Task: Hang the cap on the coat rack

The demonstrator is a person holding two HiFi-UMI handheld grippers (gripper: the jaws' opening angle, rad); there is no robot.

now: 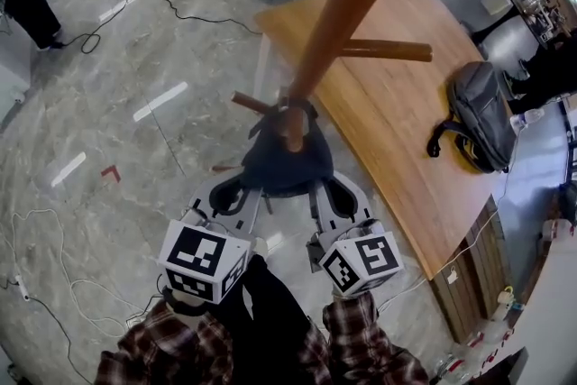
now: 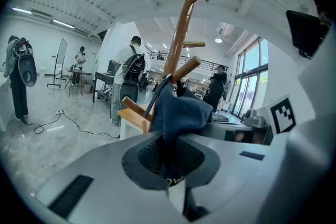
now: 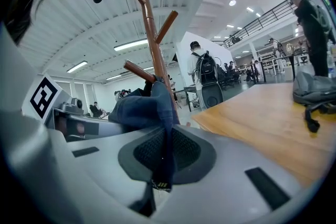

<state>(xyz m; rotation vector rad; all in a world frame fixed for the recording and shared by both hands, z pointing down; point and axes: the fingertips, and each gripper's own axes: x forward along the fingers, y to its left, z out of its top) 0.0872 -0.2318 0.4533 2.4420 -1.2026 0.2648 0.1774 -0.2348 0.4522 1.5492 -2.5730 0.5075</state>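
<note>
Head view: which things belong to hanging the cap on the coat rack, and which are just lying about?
Part of the job:
- dark blue fabric cap
- brown wooden coat rack
- left gripper and right gripper, both shut on the cap

Just lying about:
- grey backpack
- light wooden table
- black cable on the floor

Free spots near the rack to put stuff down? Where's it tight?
Free: on the wooden table, the stretch between the coat rack pole and the backpack. Also the floor left of the rack, this side of the black cable. Tight: the lower peg, where the cap sits with left gripper and right gripper shut on it.
</note>
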